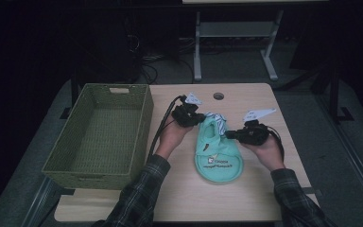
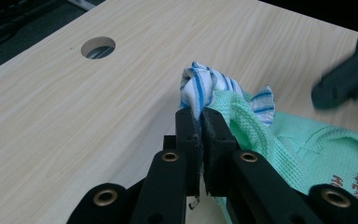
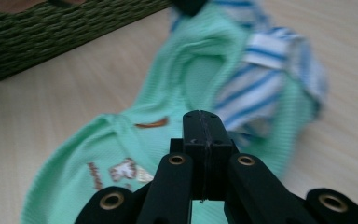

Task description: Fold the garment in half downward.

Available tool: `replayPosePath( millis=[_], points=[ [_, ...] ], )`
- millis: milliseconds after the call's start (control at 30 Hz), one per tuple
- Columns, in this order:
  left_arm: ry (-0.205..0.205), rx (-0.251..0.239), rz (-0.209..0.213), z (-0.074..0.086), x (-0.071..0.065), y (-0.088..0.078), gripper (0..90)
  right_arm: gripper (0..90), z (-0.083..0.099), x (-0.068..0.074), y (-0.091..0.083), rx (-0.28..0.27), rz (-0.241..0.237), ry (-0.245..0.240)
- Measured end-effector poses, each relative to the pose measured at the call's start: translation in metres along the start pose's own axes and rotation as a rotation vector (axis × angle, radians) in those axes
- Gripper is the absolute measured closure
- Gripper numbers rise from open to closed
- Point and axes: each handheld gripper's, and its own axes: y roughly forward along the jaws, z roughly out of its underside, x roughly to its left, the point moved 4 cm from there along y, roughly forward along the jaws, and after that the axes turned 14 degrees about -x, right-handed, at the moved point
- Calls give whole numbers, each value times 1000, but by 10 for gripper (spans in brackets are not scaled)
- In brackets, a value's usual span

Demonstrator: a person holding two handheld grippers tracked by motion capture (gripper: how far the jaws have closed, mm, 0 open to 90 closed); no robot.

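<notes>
High view: 1 mint-green knitted garment with striped blue-white lining (image 1: 218, 153) lies on light wooden table (image 1: 246, 198), just right of 1 green woven basket (image 1: 99, 137); 2 grippers at its collar end.
Left gripper view: left gripper (image 2: 201, 116) pinches the garment's collar edge.
Right gripper view: right gripper (image 3: 204, 122) pressed together, nothing between, above garment.
Risk: one-point grip, so the cloth may slip or drag when lifted.

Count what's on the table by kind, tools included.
Basket: 1
Green garment with striped trim: 1
Tools: 2, left tool shut on the garment's collar, right tool shut beside it
Total: 4
</notes>
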Motion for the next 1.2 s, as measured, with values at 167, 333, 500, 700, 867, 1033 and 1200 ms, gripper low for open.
replayPosePath(
  millis=[167,333,500,700,867,1033,1200],
  points=[
    [0,-2,7,1,-1,-2,865,898,11,17,24,26,-37,11],
    [3,-4,19,2,-4,-6,864,898,26,11,44,76,-3,36],
    [15,-11,25,1,-9,-13,864,899,40,3,55,121,40,42],
    [32,-36,48,-4,-21,-24,865,899,39,-2,58,107,57,48],
    [74,-29,50,-1,-30,-31,864,898,37,-4,63,104,77,40],
    [65,-34,49,5,-30,-36,864,876,34,3,50,75,60,34],
    [65,-38,46,8,-32,-41,864,889,35,16,25,96,53,1]
  ],
)
